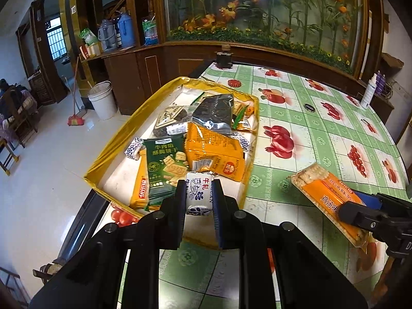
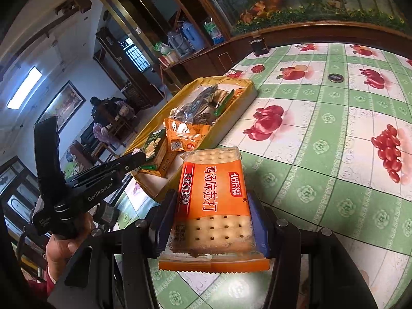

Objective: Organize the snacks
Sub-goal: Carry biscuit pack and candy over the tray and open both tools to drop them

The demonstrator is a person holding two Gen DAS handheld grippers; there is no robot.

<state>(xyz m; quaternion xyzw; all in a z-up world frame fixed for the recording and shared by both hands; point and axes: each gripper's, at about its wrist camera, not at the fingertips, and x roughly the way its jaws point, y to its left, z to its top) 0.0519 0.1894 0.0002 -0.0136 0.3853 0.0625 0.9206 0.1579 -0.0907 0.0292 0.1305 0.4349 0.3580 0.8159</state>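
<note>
Left gripper (image 1: 198, 195): jaws narrow, clamped on a small white candy (image 1: 198, 193) with blue print, held by its flat sides just above the near edge of the tray (image 1: 164, 91). The candy's twisted end shows below the pads.

Right gripper (image 2: 209, 228): jaws at mid width, closed on a cracker pack (image 2: 212, 195), orange label with clear ends. The pads grip the long edges near the rear seam. The pack juts forward over the tablecloth (image 2: 322, 180), to the right of the tray; from the left wrist view it sits well apart from the tray wall.

Tray: yellow-lined, shallow, at the table's left edge. It already holds a loose heap: green cracker pack (image 1: 164, 170), orange bag (image 1: 213, 152), dark foil bag (image 1: 216, 114) and several more small candies.

Handling, candy (judgement): light, small, and firm enough for a side pinch. The wrapper looks slick, so it could rotate or squirt out if the pinch loosens. The present mid-body hold seems right.

Handling, cracker pack (judgement): light but brittle. The crackers form a stiff stack, and hard squeezing across the long edges could crack them. The film is smooth, and the pack is held near one end, so the free end may droop or swing. A hold nearer the middle of the long edges would balance it better. The crimped end seam is a poor hold, since the film would fold.

Both items appear bound for the tray; neither has been released yet.
</note>
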